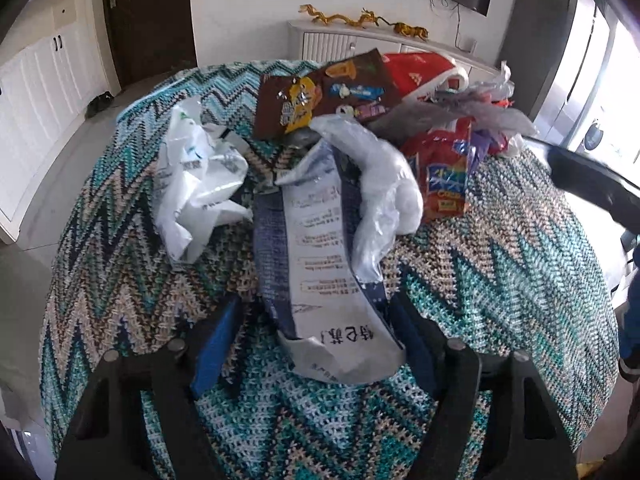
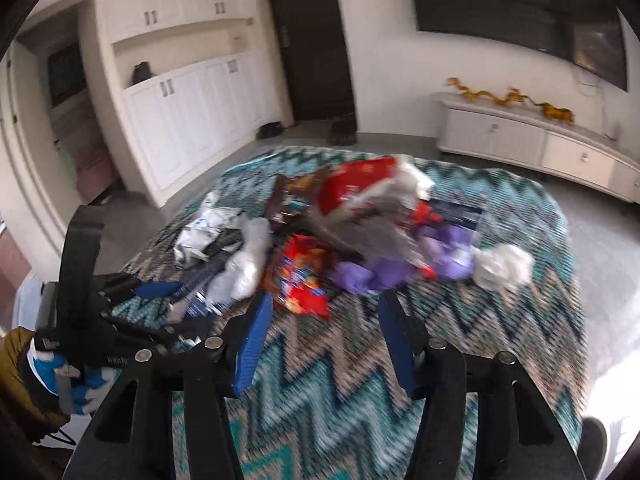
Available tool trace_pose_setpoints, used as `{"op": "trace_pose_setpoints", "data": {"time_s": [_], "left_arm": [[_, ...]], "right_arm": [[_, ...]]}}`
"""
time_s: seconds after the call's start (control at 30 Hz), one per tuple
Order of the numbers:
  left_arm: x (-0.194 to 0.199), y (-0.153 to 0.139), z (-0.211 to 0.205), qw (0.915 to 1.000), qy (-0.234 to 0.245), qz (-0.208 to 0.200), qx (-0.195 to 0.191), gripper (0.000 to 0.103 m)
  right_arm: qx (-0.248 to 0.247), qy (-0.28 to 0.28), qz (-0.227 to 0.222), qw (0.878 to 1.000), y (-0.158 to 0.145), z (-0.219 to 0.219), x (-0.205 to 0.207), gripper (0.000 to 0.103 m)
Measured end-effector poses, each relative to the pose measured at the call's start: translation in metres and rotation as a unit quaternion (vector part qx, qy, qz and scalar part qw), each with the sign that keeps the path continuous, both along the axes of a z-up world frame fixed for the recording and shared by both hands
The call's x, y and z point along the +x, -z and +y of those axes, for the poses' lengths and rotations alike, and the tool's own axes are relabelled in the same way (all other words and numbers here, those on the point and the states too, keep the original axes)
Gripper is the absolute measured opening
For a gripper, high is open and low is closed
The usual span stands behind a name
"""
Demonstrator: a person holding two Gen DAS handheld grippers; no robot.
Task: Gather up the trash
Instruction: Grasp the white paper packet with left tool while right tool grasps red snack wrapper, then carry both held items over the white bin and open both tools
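Trash lies heaped on a table under a zigzag cloth [image 1: 500,264]. In the left wrist view, a long blue-and-white printed package [image 1: 320,264] runs toward me. Its near end lies between the fingers of my left gripper [image 1: 316,308], whose pads stand apart from it. Around it lie a crumpled white bag [image 1: 192,184], a clear plastic bag [image 1: 380,184], a brown snack wrapper [image 1: 320,92] and a red snack packet [image 1: 444,184]. In the blurred right wrist view, my right gripper [image 2: 326,298] is open over bare cloth, just short of the red snack packet [image 2: 304,276] and purple wrappers [image 2: 384,268].
A white wad [image 2: 500,268] lies at the heap's right edge. A low white cabinet [image 2: 520,140] with golden dragon figures stands behind the table, with a dark door [image 2: 312,40] and white cupboards [image 2: 192,108] to the left. A person's sleeve [image 2: 20,380] shows at the lower left.
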State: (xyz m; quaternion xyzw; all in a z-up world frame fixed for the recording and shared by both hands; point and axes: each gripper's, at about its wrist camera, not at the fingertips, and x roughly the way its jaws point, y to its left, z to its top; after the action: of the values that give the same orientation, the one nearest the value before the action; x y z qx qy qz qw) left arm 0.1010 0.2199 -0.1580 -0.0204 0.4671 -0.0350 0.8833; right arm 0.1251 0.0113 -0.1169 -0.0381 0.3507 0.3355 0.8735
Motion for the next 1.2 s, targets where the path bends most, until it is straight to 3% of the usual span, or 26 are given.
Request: {"op": "trace_pose_setpoints", "data": {"time_s": [0.3,0.43,0.83,1.2], "left_arm": [[0.005,0.003,0.003,0.9999,-0.012,0.000,-0.008,0.057],[-0.003,0.000,0.011,0.9997,-0.021,-0.001,-0.016,0.057],[-0.048,-0.030,0.001,0.9976,-0.039,-0.040,0.042,0.057],[-0.091,-0.068,-0.003,0.9958,-0.043,-0.071,0.041,0.057]], "right_arm": [[0.018,-0.031,0.053,0.998,0.022,0.040,0.039,0.035],[0.014,-0.043,0.075,0.996,0.032,0.049,0.044,0.009],[0.027,-0.038,0.048,0.998,0.014,0.010,-0.006,0.006],[0.058,-0.015,0.034,0.998,-0.001,-0.037,-0.051,0.005]]}}
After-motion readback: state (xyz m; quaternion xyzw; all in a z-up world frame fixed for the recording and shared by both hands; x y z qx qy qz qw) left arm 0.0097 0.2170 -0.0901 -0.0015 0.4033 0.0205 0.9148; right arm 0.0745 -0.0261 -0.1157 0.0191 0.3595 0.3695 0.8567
